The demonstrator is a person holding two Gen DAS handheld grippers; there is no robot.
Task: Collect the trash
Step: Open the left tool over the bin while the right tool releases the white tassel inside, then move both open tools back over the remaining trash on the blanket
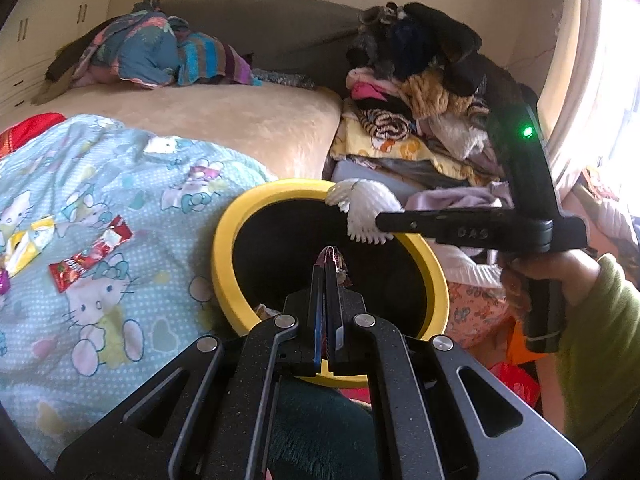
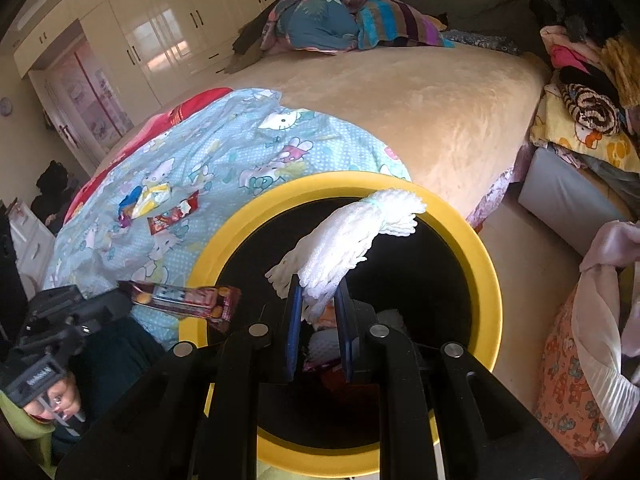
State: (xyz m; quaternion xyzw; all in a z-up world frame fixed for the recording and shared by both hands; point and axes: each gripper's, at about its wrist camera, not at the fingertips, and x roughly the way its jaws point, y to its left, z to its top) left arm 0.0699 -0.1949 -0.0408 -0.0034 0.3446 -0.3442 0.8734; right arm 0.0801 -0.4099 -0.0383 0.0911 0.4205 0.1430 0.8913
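Note:
A yellow-rimmed bin [image 1: 224, 240] [image 2: 492, 280] with a dark inside stands against the bed. My left gripper [image 1: 329, 266] is shut on a dark red snack wrapper [image 1: 334, 258] over the bin's mouth; the wrapper also shows in the right wrist view [image 2: 184, 300] at the bin's left rim. My right gripper [image 2: 318, 292] is shut on a white foam net sleeve [image 2: 352, 236] above the bin; it also shows in the left wrist view [image 1: 364, 204]. A red wrapper [image 1: 90, 258] [image 2: 172, 214] and a yellow-white wrapper [image 1: 26, 246] [image 2: 150, 198] lie on the Hello Kitty blanket [image 1: 120, 184].
Some trash lies at the bin's bottom [image 2: 324, 348]. A beige bed [image 2: 420, 112] carries bundled bedding [image 2: 340, 20] at its far end. A pile of clothes [image 1: 420, 112] rises to the right of the bin. Wardrobes [image 2: 160, 40] line the far wall.

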